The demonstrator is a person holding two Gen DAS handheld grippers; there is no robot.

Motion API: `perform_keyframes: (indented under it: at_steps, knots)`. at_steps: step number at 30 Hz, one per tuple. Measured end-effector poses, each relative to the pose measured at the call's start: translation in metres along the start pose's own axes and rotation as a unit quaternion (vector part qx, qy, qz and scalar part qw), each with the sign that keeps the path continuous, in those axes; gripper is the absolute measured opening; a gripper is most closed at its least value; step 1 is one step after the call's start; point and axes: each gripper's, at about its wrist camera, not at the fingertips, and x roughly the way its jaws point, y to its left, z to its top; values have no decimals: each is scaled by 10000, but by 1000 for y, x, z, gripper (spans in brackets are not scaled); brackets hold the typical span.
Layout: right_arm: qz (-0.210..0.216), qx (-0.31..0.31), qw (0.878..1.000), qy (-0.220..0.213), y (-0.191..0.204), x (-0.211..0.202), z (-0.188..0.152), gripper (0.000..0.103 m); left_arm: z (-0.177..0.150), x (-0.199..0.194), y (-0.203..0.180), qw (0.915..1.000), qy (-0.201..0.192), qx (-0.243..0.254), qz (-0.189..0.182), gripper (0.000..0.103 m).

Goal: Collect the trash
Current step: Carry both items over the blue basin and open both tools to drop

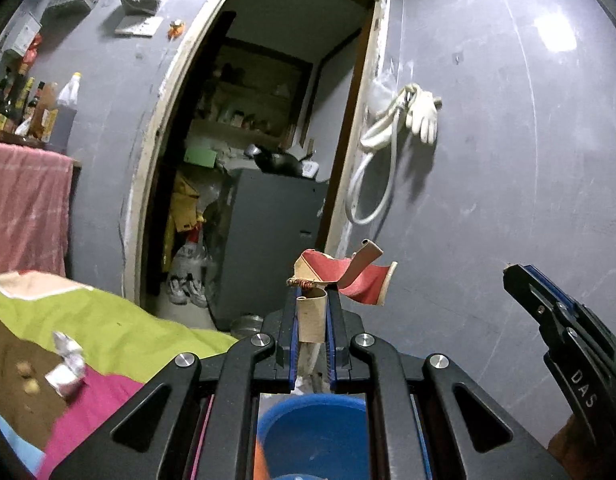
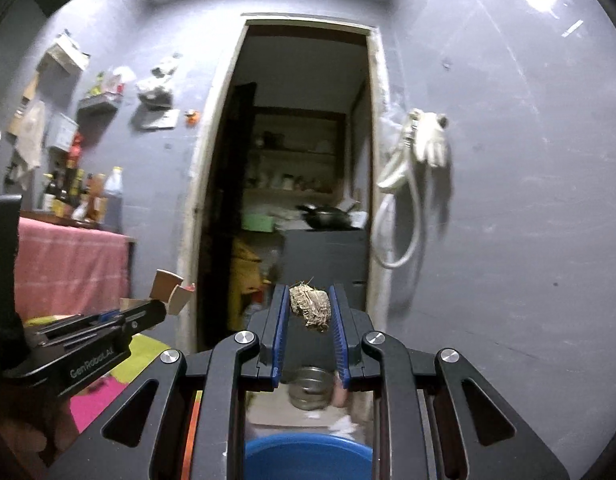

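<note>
While both hands hover level facing the doorway [image 2: 304, 152], the blue bin [image 2: 308, 456] sits directly below and just ahead of each. My left gripper [image 1: 312, 300] is clenched on torn red-and-tan cardboard [image 1: 348, 276], its long axis up-right; my right gripper [image 2: 310, 308] grasps a straw-like clump [image 2: 311, 307]. Judgement: both are about equally near; tip down, release.

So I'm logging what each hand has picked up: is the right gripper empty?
No: the right gripper is shut on a straw-coloured clump of dry fibres, pressed between its blue pads above the blue tub.
</note>
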Motion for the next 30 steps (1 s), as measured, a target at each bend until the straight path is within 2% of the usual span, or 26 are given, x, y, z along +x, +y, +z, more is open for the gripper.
perform_keyframes:
  at_steps: [7, 14, 20, 30]
  knots:
    - [-297, 281, 9976, 554, -34, 5, -40, 18, -30, 36, -23, 9982, 570, 171, 34, 8]
    - [-277, 488, 9930, 1035, -44, 8, -67, 18, -60, 49, -28, 9947, 963, 351, 2, 8]
    - [-235, 344, 9898, 1362, -41, 18, -85, 19, -76, 60, -23, 9915, 1264, 292, 57, 8]
    - [-76, 663, 9804, 1853, -51, 35, -102, 19, -100, 91, -10, 9763, 2165, 45, 20, 9]
